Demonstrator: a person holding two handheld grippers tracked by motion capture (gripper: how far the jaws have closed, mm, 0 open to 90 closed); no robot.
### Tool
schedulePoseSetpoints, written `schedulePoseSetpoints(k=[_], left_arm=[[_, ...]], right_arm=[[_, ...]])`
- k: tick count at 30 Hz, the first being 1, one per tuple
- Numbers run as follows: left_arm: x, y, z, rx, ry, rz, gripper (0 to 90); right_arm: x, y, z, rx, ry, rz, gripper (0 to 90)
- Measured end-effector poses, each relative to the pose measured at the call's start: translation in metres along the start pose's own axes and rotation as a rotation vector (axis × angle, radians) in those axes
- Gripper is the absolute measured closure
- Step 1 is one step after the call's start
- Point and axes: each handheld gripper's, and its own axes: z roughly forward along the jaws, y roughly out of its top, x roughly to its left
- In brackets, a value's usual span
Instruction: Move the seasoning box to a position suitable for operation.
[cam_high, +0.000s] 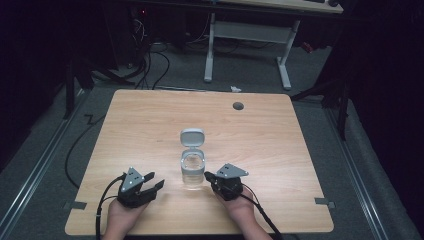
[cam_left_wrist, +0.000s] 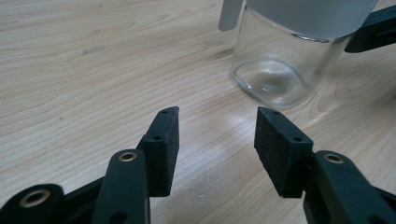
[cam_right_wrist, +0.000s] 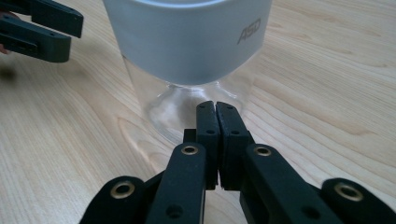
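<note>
Nearest you, your two hands rest at the near edge of the light wooden bench (cam_high: 150, 115), each holding a black hand-held gripper. Your left hand-held gripper (cam_left_wrist: 217, 135) has its jaws spread apart, holding nothing. Your right hand-held gripper (cam_right_wrist: 217, 109) has its jaws pressed together, just beside the clear square glass jar with a grey hinged lid flipped open (cam_high: 192, 167). The jar stands upright between both grippers.
</note>
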Motion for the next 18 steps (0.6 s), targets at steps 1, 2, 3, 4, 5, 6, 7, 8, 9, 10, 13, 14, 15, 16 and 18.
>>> schedulePoseSetpoints(k=[1, 2, 3, 4, 5, 6, 7, 8, 9, 10, 13, 14, 15, 16, 18], left_arm=[[0.000, 0.000, 0.000, 0.000, 0.000, 0.000, 50.7], [0.000, 0.000, 0.000, 0.001, 0.000, 0.001, 50.7], [-0.001, -0.001, 0.000, 0.006, -0.001, 0.001, 50.7], [-0.001, -0.001, 0.001, 0.006, -0.001, 0.004, 50.7], [-0.001, -0.002, 0.001, 0.008, -0.002, 0.004, 50.7], [-0.002, -0.002, 0.001, 0.009, -0.002, 0.005, 50.7], [-0.002, -0.002, 0.001, 0.009, -0.002, 0.005, 50.7], [-0.002, -0.002, 0.001, 0.010, -0.004, 0.005, 50.7], [-0.003, -0.003, 0.002, 0.014, -0.005, 0.011, 50.7], [-0.004, -0.004, 0.002, 0.014, -0.007, 0.009, 50.7], [-0.006, -0.006, 0.003, 0.024, -0.013, 0.016, 50.8], [-0.007, -0.007, 0.003, 0.028, -0.017, 0.018, 50.9], [-0.009, -0.008, 0.004, 0.028, -0.018, 0.018, 51.0], [-0.010, -0.009, 0.005, 0.033, -0.020, 0.025, 51.0], [-0.013, -0.010, 0.006, 0.041, -0.027, 0.020, 51.1]], right_arm=[[0.001, 0.001, 0.001, -0.001, 0.001, -0.001, 88.6], [0.001, 0.001, 0.001, -0.001, 0.001, -0.001, 88.6], [0.003, 0.001, 0.002, -0.004, 0.007, 0.000, 88.5], [0.003, 0.002, 0.002, -0.005, 0.009, -0.001, 88.5], [0.004, 0.002, 0.003, -0.004, 0.010, -0.001, 88.5], [0.005, 0.002, 0.004, -0.006, 0.012, -0.001, 88.5], [0.005, 0.002, 0.004, -0.006, 0.012, -0.001, 88.5], [0.005, 0.002, 0.004, -0.007, 0.013, -0.002, 88.5], [0.006, 0.002, 0.005, -0.005, 0.013, -0.004, 88.3], [0.006, 0.002, 0.005, -0.005, 0.013, -0.007, 88.2], [0.005, 0.001, 0.004, -0.002, 0.008, -0.008, 87.9], [0.004, 0.000, 0.003, -0.003, 0.005, -0.004, 87.7], [0.002, -0.001, 0.002, -0.002, 0.003, 0.000, 87.4], [0.000, -0.002, 0.001, -0.003, -0.001, 0.006, 86.9], [-0.003, -0.004, -0.002, 0.000, -0.005, 0.020, 84.6]])
